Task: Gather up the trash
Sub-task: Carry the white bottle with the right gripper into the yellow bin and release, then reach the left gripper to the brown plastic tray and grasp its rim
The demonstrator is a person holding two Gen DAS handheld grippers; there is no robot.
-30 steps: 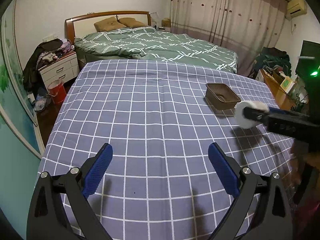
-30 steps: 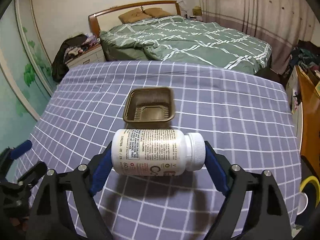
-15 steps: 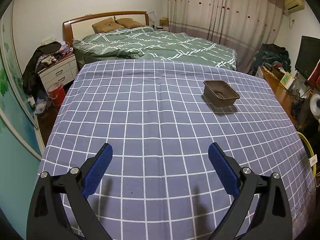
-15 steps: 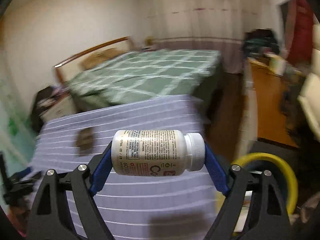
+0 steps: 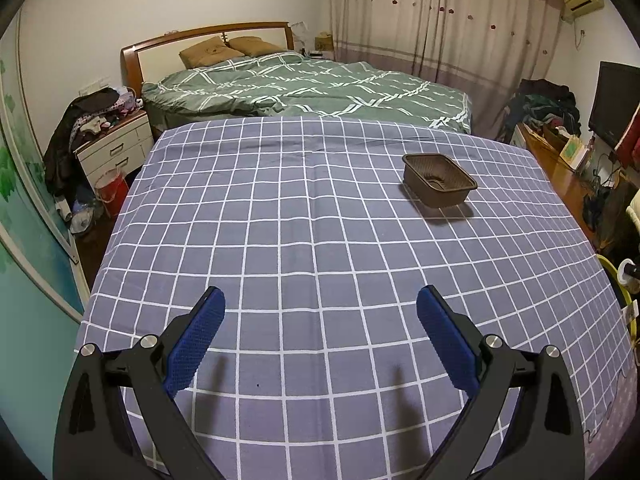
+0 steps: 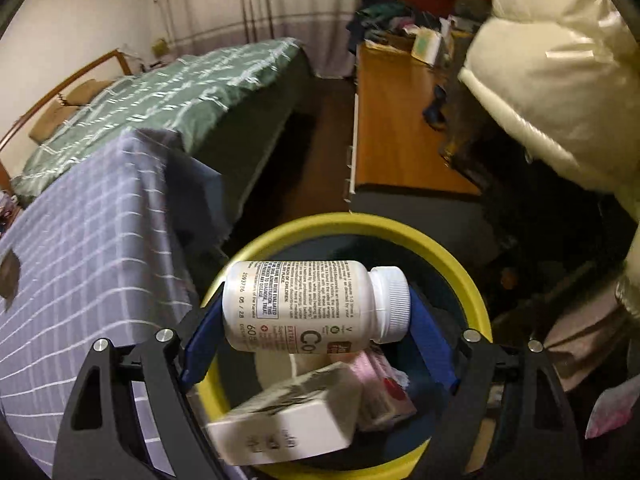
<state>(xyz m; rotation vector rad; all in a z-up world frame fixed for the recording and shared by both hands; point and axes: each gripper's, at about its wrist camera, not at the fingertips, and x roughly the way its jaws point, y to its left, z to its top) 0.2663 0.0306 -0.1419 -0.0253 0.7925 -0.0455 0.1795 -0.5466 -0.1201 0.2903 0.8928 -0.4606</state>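
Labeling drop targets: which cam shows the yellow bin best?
Right wrist: the yellow bin fills the lower frame, open top and contents visible under the held pill bottle. Left wrist catches only a rim sliver at the right edge.

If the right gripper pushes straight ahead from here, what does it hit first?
Probably the trash already inside the yellow-rimmed bin: the right gripper, holding the pill bottle, points into its mouth, toward a white box. Depth is uncertain.

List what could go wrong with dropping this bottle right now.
The pill bottle is clamped end to end in the right gripper over the yellow-rimmed bin, near its far rim; released, it might clip the rim. The white box and pink packet could bounce it out.
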